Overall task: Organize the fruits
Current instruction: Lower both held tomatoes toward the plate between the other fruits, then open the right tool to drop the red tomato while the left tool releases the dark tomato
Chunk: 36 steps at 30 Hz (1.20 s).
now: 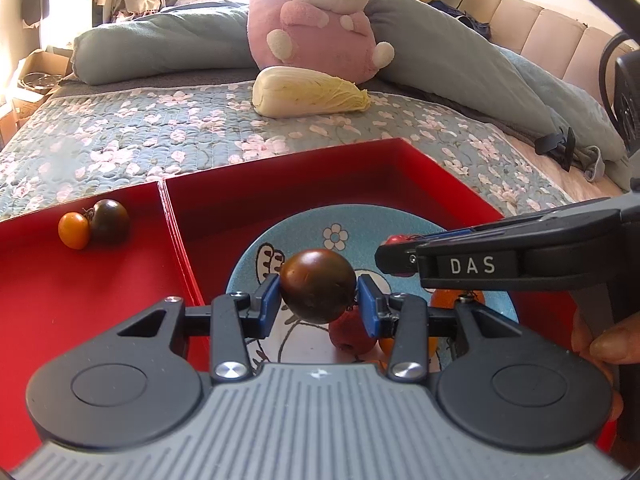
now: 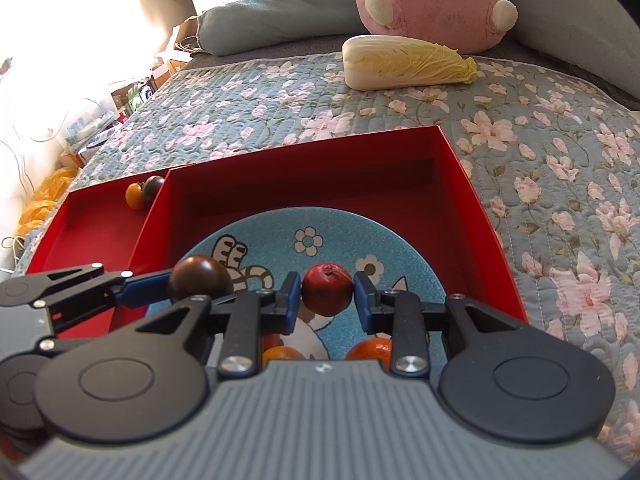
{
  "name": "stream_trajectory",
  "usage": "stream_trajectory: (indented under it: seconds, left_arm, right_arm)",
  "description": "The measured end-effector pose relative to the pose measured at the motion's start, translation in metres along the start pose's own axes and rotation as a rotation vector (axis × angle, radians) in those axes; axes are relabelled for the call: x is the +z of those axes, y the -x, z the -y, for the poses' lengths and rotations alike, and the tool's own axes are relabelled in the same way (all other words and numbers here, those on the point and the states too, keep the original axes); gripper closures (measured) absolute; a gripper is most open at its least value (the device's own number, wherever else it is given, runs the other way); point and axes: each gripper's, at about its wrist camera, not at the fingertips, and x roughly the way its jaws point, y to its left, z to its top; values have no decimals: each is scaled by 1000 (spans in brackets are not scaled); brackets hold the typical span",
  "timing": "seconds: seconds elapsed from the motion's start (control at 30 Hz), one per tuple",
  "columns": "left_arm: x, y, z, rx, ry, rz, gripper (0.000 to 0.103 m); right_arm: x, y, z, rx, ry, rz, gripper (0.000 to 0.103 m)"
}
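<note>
Right view alone shows right claw (image 2: 327,295) clamping red fruit (image 2: 326,289).

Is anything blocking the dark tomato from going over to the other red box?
Only the red divider wall lies between. The left tool holds the dark brown round tomato above the blue cartoon plate; it looks high enough to clear.

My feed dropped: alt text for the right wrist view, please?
The right gripper is shut on a red fruit above a blue plate in a red box. Beside it, the left gripper holds a dark tomato.
</note>
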Motion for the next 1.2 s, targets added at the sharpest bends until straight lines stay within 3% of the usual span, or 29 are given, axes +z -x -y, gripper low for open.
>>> stream_trajectory:
  seconds: [0.83,1.2]
  left_arm:
    - [-2,-3,5,-1,-31,11,55]
    - [-2,1,2,10,-21,22,55]
  right_arm:
    - [-1,-12,-6,18,-63,-23,69]
    - [1,4,-5,-4,-86,13,39]
